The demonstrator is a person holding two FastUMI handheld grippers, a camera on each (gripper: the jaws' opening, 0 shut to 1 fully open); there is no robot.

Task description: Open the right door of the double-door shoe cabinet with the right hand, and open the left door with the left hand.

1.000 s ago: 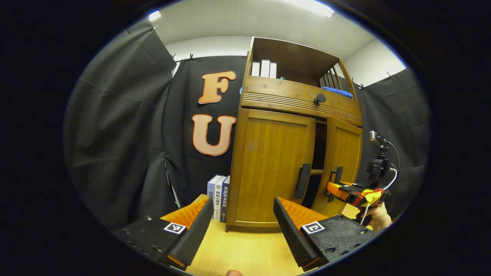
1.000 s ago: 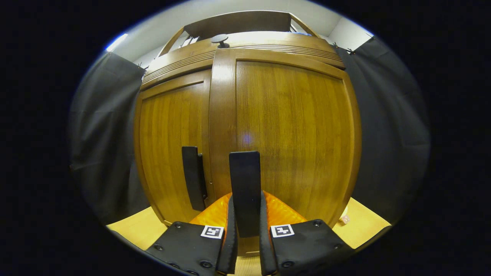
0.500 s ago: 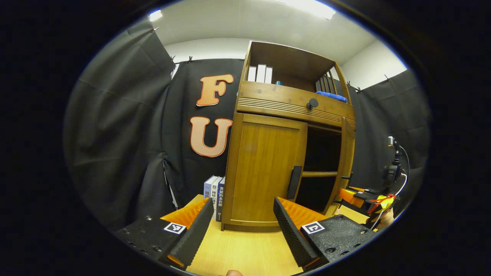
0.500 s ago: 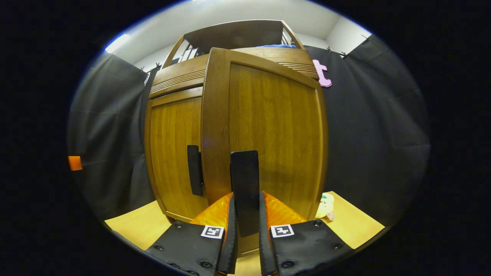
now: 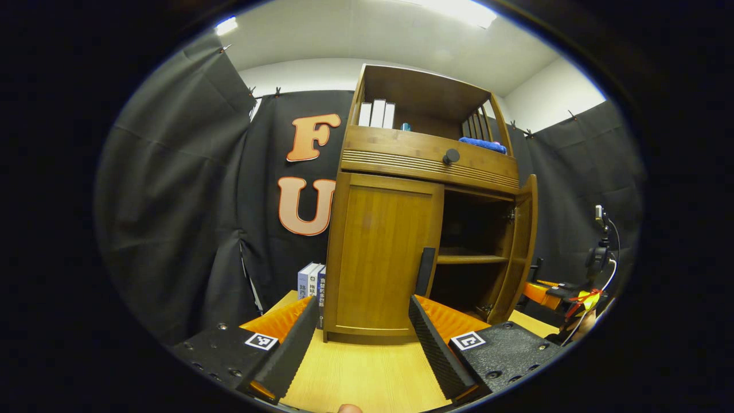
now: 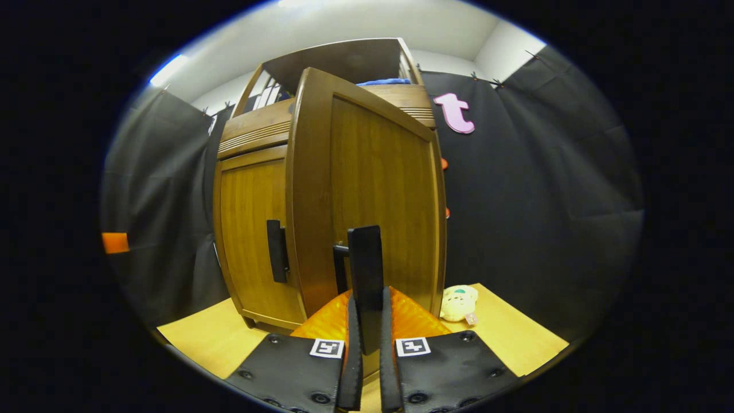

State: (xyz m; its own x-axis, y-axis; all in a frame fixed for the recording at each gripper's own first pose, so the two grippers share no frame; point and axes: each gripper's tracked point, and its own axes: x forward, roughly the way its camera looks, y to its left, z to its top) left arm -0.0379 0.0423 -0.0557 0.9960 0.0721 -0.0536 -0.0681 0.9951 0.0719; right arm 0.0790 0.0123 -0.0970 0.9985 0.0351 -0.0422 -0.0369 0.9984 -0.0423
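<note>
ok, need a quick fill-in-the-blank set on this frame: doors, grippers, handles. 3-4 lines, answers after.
1. The right gripper is shut on the black handle of the ____ door.
2. The left door of the shoe cabinet is ____.
3. The left gripper has its fingers ____, holding nothing.
4. On the tabletop beside the right door lies a small plush ____.

Answers: right; closed; open; toy

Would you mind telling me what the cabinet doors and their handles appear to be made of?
The right door and left door look like varnished wood: streaky grain, warm sheen. The right door's handle and the left door's handle are matte black, perhaps plastic or painted metal.
</note>
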